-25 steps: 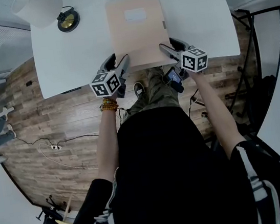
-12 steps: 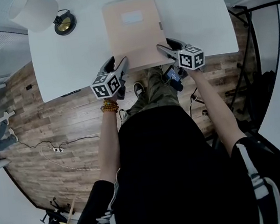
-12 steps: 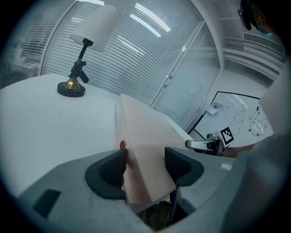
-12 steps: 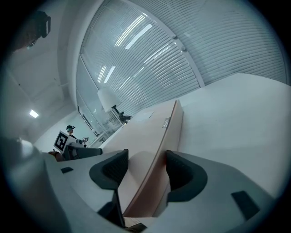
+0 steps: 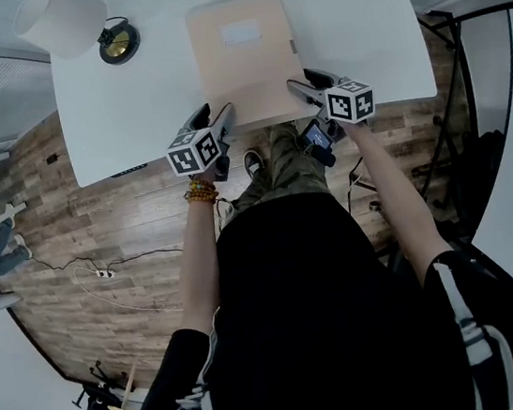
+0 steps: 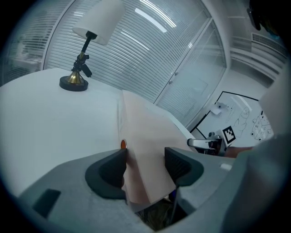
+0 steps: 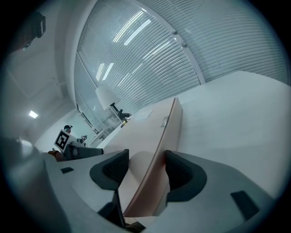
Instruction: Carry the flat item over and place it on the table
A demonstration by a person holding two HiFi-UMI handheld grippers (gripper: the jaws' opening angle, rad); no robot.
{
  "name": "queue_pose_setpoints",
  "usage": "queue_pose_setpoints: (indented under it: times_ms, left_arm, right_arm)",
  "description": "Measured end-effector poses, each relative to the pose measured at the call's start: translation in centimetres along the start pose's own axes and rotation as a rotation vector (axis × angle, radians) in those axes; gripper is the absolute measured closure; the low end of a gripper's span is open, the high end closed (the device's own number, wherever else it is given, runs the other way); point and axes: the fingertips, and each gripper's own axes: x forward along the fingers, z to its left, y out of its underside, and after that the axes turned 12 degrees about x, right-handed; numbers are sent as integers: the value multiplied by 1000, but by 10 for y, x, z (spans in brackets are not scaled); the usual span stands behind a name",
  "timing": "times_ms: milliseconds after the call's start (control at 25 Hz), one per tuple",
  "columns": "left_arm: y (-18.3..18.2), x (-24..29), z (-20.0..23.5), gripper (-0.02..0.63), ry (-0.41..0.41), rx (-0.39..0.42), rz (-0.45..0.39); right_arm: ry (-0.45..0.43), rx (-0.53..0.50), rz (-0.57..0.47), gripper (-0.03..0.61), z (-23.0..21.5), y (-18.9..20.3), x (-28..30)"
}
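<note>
folder [image 5: 243, 59] unmoved on table [image 5: 127, 94] | left hand-held gripper [image 5: 214, 115] spread | right hand-held gripper [image 5: 308, 83] spread

Office, white table [image 5: 129, 104], desk lamp [image 6: 100, 20], glass walls with blinds [image 6: 150, 50], whiteboard [image 6: 250, 116]

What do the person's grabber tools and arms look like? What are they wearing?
The left gripper and the right gripper are both grey, with dark, rounded fingers. Each one carries a white cube printed with black square markers. The person wears a black short-sleeved top with white stripes on the sleeves, and a beaded bracelet on the left wrist.
</note>
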Motion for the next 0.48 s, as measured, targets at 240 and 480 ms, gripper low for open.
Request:
queue_pose_setpoints:
  times_ms: [240,480]
  left_arm:
    - [0,4,4,341,-5,-37,18]
    - [-4,10,11,341,-1,-54,33]
  right_arm:
    - [13,2,12,325,-3,-4,4]
    - [18,-2,31,325,-6,-11,11]
